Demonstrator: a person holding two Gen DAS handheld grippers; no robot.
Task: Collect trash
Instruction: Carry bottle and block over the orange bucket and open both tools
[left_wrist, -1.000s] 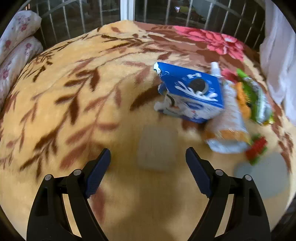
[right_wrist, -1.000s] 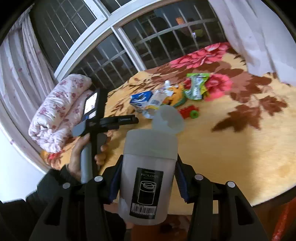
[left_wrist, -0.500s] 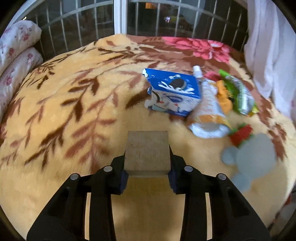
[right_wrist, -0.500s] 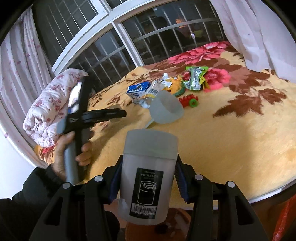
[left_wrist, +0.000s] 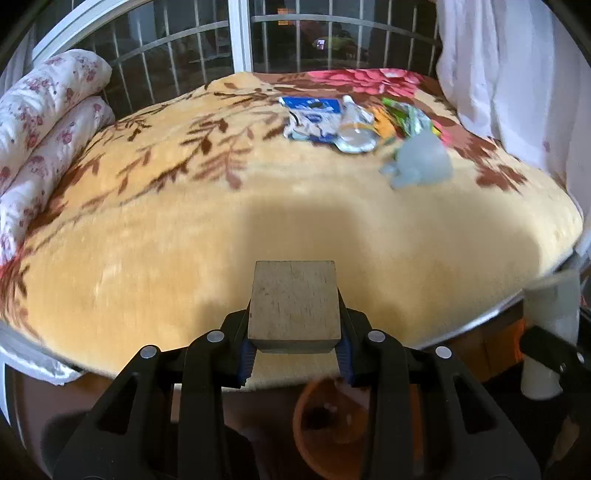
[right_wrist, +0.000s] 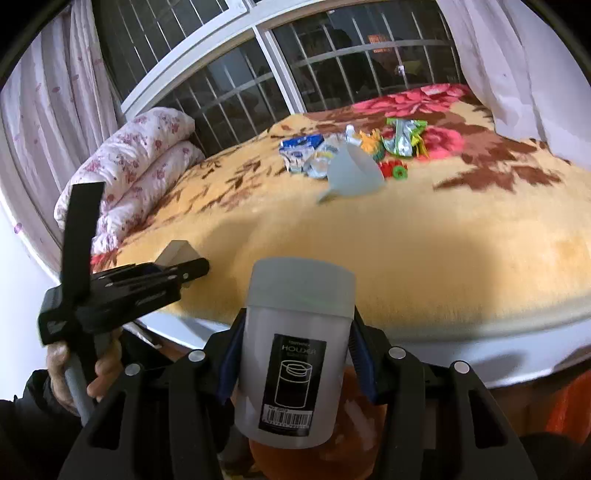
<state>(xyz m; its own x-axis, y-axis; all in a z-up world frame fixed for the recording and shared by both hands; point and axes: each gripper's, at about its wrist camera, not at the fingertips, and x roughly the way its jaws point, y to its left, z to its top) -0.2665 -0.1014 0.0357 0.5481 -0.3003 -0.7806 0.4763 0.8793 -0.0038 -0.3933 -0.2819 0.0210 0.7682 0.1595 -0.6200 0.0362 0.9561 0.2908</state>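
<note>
My left gripper (left_wrist: 295, 354) is shut on a wooden block (left_wrist: 294, 306), held above the bed's near edge, over an orange bin (left_wrist: 332, 428) below. The block also shows in the right wrist view (right_wrist: 179, 254). My right gripper (right_wrist: 293, 369) is shut on a frosted grey canister (right_wrist: 295, 350) with a black label, also over an orange bin (right_wrist: 354, 424). Trash lies at the far side of the bed: a blue carton (left_wrist: 312, 118), a silvery wrapper (left_wrist: 354, 133), a green packet (right_wrist: 400, 136), a red-green toy (right_wrist: 395, 170) and a grey funnel (right_wrist: 352, 171).
The bed carries a yellow floral blanket (left_wrist: 184, 229). Rolled floral quilts (left_wrist: 40, 122) lie at the left. A barred window (right_wrist: 332, 59) is behind, and a white curtain (left_wrist: 517, 74) hangs at the right.
My left gripper closed on the wooden block and pulled back with it from the middle of the bed to its near edge. The right gripper kept the canister and drew back and lower.
</note>
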